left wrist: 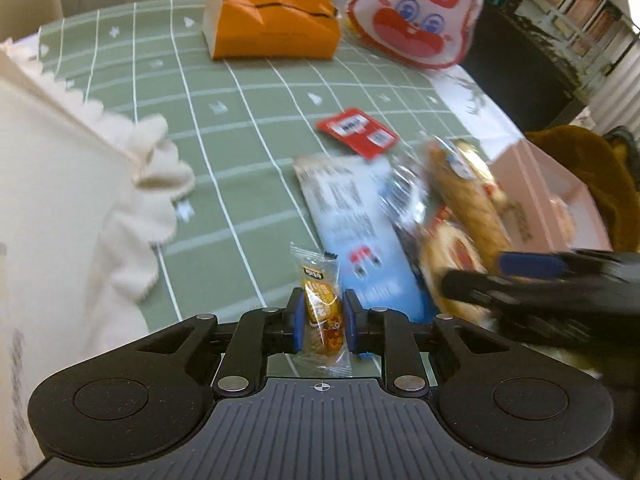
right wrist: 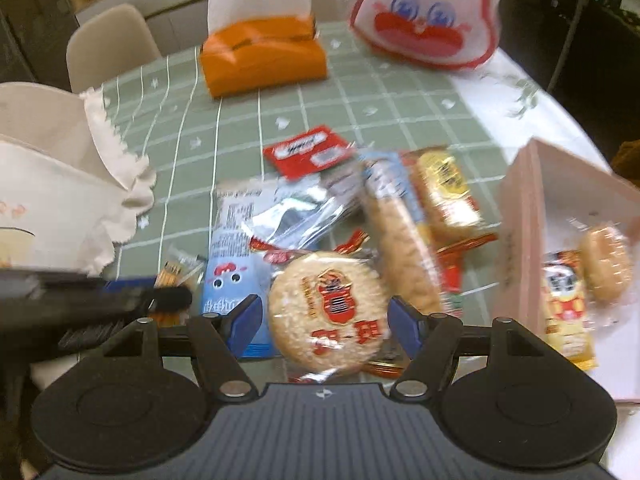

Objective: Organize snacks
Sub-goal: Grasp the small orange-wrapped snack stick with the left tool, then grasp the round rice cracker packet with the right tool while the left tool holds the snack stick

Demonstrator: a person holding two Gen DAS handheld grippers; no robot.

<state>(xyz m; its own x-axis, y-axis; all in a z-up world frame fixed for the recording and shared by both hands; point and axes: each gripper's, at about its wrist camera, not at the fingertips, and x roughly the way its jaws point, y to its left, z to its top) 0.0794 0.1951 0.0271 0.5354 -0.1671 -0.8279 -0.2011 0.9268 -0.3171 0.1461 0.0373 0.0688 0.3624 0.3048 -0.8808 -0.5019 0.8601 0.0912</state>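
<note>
My left gripper (left wrist: 321, 318) is shut on a small yellow snack packet (left wrist: 320, 300) and holds it above the green checked tablecloth (left wrist: 224, 128). My right gripper (right wrist: 325, 316) has its jaws wide apart on either side of a round rice cracker pack (right wrist: 328, 312), which lies on the snack pile; contact is not clear. The pile holds a blue packet (right wrist: 230, 256), a long cracker pack (right wrist: 400, 240), a yellow cracker pack (right wrist: 446, 196) and a red sachet (right wrist: 308, 150). A pink box (right wrist: 520, 216) at the right holds two snacks (right wrist: 584, 280).
A white paper bag (right wrist: 52, 184) stands at the left. An orange tissue box (right wrist: 262, 54) and a rabbit-face bag (right wrist: 428, 12) stand at the far side. Chairs are behind the table. The left gripper shows in the right wrist view (right wrist: 120, 300).
</note>
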